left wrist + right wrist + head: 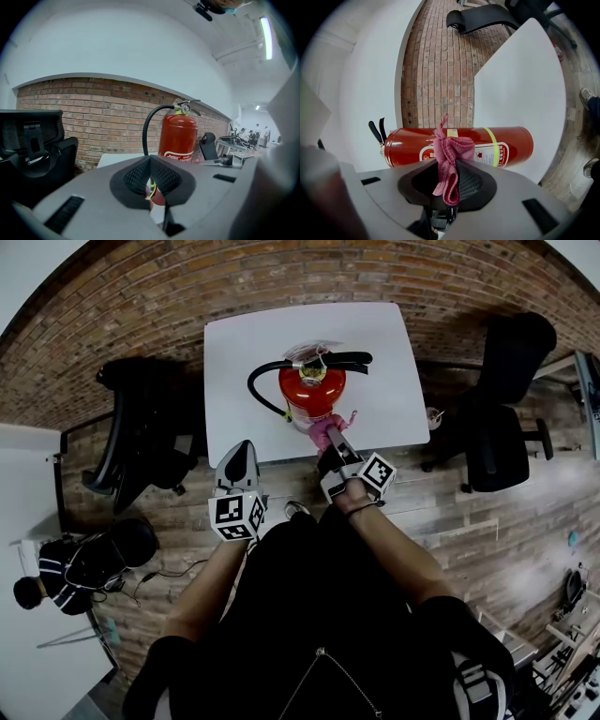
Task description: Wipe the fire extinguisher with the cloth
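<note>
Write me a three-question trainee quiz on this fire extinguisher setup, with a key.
1. True or false: the left gripper holds the cloth.
2. The fire extinguisher stands on: A) a white table; B) the floor; C) a chair.
3. Fill in: the extinguisher's hose is coloured ____.

Key: 1 false, the right gripper holds it; 2 A; 3 black.

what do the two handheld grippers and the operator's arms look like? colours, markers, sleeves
Left gripper and right gripper: light grey shells, black ribbed pads inside the jaws. Each carries a white cube with black square markers: left cube, right cube. Black sleeves, forearms bare; thin dark band on the right wrist.
</note>
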A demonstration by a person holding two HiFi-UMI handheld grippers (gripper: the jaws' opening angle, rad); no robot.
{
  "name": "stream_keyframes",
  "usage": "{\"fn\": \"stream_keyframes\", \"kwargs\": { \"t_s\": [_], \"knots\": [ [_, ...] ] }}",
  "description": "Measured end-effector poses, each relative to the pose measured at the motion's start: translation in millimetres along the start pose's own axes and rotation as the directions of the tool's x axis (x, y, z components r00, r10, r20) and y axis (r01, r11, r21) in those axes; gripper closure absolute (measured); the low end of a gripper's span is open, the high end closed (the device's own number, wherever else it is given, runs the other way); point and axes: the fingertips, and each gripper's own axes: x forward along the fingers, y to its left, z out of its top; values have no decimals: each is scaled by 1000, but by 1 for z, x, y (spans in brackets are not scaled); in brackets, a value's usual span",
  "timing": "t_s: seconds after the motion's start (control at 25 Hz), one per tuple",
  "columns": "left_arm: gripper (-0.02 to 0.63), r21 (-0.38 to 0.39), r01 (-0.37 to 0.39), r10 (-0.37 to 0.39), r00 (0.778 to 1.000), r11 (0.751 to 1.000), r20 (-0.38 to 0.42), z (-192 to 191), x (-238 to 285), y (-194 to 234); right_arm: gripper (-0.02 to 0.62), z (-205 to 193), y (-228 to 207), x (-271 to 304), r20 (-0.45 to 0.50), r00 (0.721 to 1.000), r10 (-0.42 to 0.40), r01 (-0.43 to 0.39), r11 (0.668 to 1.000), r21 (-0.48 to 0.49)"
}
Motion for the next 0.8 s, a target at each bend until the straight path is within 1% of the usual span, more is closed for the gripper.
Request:
{"fn": "stream_keyframes", "kwargs": {
  "t_s": [0.2, 0.44, 0.8],
  "knots": [
    [575, 0, 10, -10, 1000, 1000, 7, 2, 0, -2, 492, 0, 15, -2, 8, 1000, 27, -27, 1000, 3],
    [577, -2, 15, -15, 1000, 1000, 11, 3, -1, -3, 492, 1, 43, -4, 14, 997, 77, -77, 997, 4],
    [577, -8, 26, -26, 1000, 1000, 9, 1, -5, -6, 492, 0, 63, -6, 38, 994, 100, -101, 995, 27]
  ]
}}
